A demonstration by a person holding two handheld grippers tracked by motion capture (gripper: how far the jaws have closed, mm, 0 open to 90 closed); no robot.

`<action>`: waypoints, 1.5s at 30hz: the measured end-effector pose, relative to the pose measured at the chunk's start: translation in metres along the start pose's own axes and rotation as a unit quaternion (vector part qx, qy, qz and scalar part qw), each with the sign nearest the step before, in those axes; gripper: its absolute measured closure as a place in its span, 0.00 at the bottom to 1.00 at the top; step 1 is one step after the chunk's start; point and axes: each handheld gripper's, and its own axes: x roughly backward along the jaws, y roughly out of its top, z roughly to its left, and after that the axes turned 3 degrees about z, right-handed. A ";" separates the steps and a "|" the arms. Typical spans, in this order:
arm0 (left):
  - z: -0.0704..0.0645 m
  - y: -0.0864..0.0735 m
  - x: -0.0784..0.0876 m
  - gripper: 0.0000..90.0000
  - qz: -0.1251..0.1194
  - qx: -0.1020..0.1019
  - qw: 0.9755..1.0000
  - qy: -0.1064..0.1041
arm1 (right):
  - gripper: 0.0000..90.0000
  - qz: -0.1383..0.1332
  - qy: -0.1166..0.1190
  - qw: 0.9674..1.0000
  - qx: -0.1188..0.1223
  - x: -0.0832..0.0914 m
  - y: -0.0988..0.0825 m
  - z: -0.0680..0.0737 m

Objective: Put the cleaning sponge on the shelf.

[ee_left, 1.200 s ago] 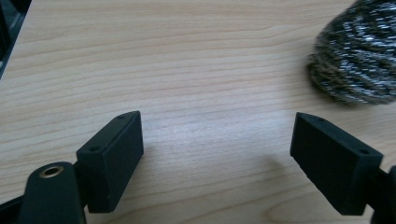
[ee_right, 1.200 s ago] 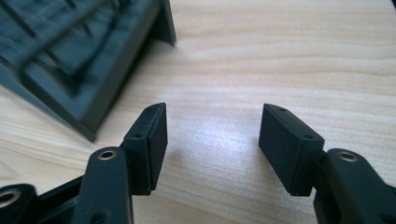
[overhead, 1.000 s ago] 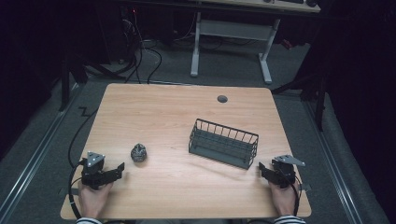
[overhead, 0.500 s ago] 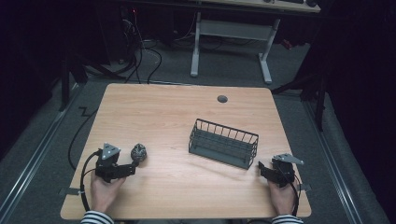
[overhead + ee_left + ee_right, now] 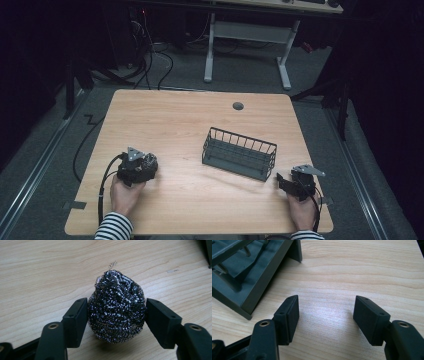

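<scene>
With your left gripper [image 5: 116, 315] bracketing the steel-wool scourer [image 5: 116, 306] that sits on the table between its spread jaws, both pads at its sides, you look mid-grasp: squeeze next, while your right gripper [image 5: 326, 312] waits open.

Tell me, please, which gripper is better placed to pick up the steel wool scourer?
The left gripper: the scourer already sits between its open jaws. The right gripper is open over bare table beside the wire basket.
</scene>
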 end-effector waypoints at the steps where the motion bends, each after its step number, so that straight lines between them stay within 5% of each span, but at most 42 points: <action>1: 0.000 0.000 0.000 0.42 -0.001 -0.001 1.000 -0.001 | 0.42 0.000 0.000 1.000 0.000 0.000 0.000 0.000; 27: -0.003 0.003 0.008 0.49 -0.010 -0.007 1.000 -0.017 | 0.41 0.000 0.001 1.000 0.000 0.000 0.000 0.000; 45: -0.018 0.029 0.029 0.49 -0.038 -0.024 0.997 -0.065 | 0.41 0.000 0.001 1.000 0.000 0.000 0.000 0.000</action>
